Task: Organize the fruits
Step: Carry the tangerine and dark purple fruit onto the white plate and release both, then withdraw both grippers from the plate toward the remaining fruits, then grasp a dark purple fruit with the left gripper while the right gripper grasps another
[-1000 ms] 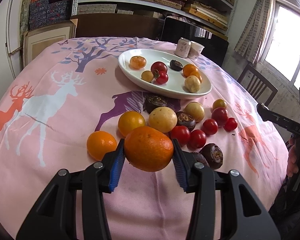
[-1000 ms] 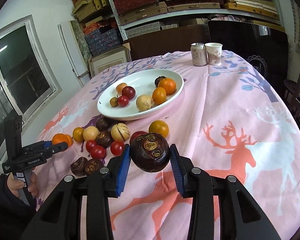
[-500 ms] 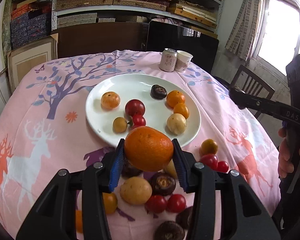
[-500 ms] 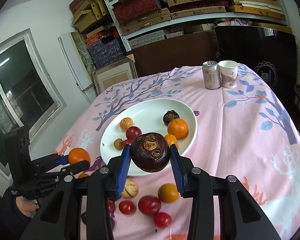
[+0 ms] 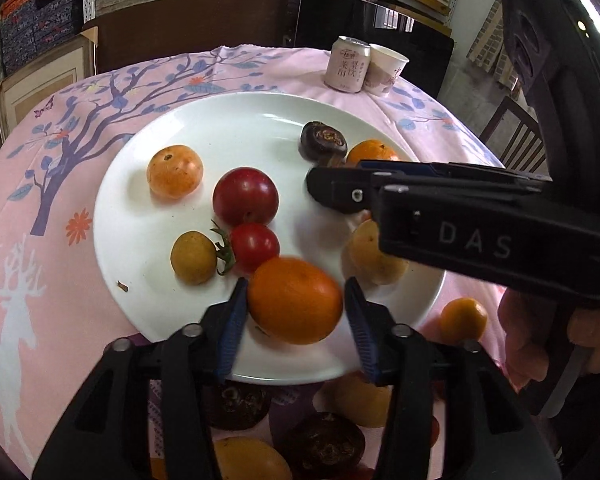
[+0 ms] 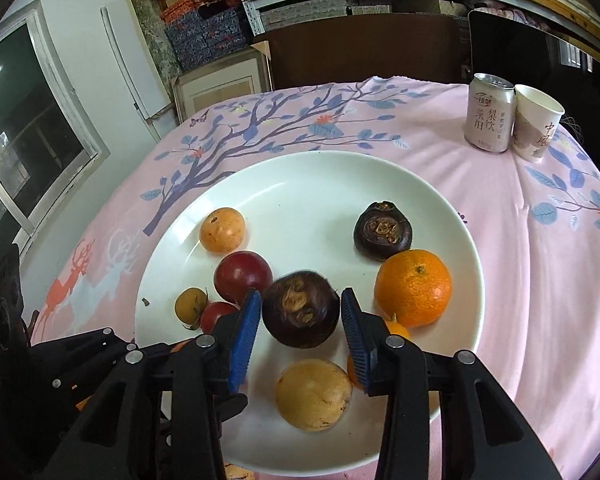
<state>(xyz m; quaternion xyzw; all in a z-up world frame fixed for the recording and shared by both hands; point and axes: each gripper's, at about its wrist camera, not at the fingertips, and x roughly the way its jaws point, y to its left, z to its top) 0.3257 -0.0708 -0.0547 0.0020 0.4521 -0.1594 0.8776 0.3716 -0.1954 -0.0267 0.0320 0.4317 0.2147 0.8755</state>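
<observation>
My left gripper (image 5: 296, 300) is shut on an orange (image 5: 295, 300) and holds it over the near rim of the white plate (image 5: 240, 120). My right gripper (image 6: 298, 312) is shut on a dark brown water chestnut (image 6: 300, 310) over the plate's (image 6: 320, 168) middle; the right gripper also crosses the left wrist view (image 5: 340, 190). On the plate lie a red plum (image 5: 246, 196), a cherry tomato (image 5: 254, 246), a small yellow fruit (image 5: 193, 257), a pale orange fruit (image 5: 175, 171), another water chestnut (image 6: 382, 230), an orange (image 6: 412, 288) and a tan round fruit (image 6: 313, 394).
A drink can (image 6: 488, 112) and a paper cup (image 6: 536, 122) stand at the table's far right. Loose fruits lie on the pink cloth below the plate, among them a small orange (image 5: 462, 320) and dark water chestnuts (image 5: 324, 444). Shelves and boxes stand behind the table.
Both grippers have moved forward and down with their fruits, from over the loose pile to just over the plate. The right gripper now reaches across the left wrist view.
</observation>
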